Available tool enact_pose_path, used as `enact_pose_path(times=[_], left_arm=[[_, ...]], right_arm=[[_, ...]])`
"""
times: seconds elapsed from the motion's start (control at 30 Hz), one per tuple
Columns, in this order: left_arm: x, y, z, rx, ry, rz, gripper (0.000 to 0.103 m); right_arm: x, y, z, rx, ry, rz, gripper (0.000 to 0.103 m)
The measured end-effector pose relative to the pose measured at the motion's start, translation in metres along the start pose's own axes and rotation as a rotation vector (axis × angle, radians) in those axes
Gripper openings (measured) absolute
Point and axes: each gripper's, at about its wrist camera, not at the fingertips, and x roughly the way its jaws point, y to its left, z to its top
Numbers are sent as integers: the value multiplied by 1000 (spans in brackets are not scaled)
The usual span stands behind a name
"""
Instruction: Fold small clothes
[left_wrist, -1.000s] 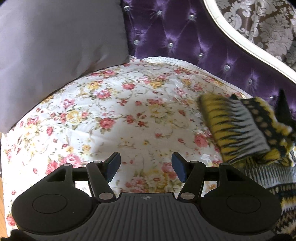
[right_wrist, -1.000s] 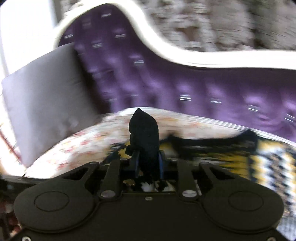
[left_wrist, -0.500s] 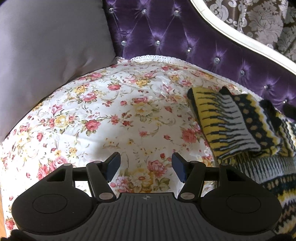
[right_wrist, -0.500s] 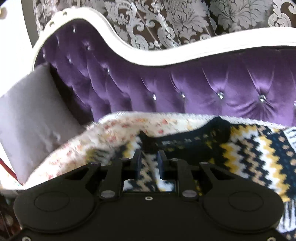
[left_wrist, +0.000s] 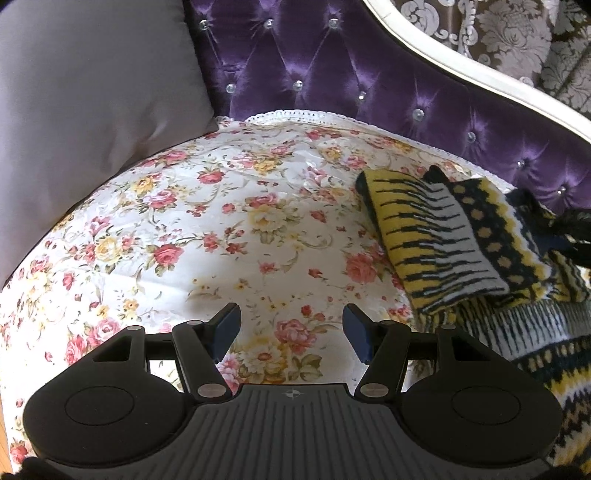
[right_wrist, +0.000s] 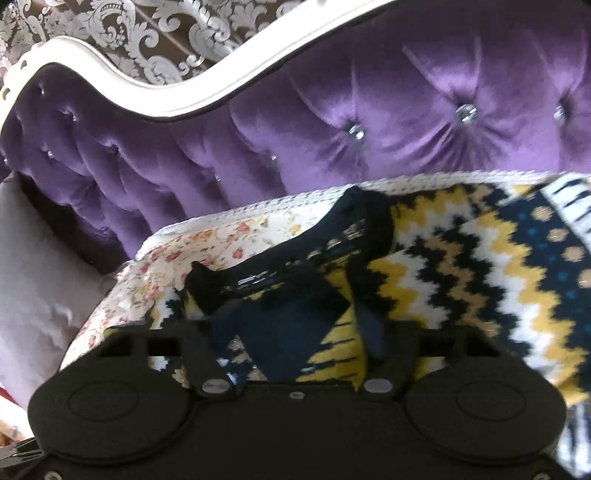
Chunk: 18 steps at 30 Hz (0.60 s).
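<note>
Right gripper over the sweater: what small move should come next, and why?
Probably lift the right gripper clear of the sweater. Its jaws have just been opening, and the dark collar edge lies between them, loose on the floral cover, so the fold looks laid. The left gripper hangs open over bare cover beside the folded sleeve, free for the next grab.

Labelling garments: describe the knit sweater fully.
The sweater is a thick knit in yellow, white and navy-black zigzags, dots and stripes, with a dark collar. It lies on the floral cover, one striped part folded over. The right hand-held gripper sits over it, jaws just opened.
</note>
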Motion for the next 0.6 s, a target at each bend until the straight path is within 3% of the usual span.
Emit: enact_pose_path(times=[0.07,0.2,0.33,0.47,0.6], left_arm=[[1,-1,0,-2,-1,4,59],[2,-4,0,8,-4,8,59],[4,-7,0,22,2,8,59],[7,-12,1,45,6,0,59],[7,-16,2,67,6,-8,59]], right_arm=[[7,4,-1,3,24,-6,13],[-20,32,8,-66,-38,94,12],[-85,53,39,-146,-192,172,12],[-135,37,63,-180,-315,96,12],[-139,-11,59,-130,-303,-47,12]])
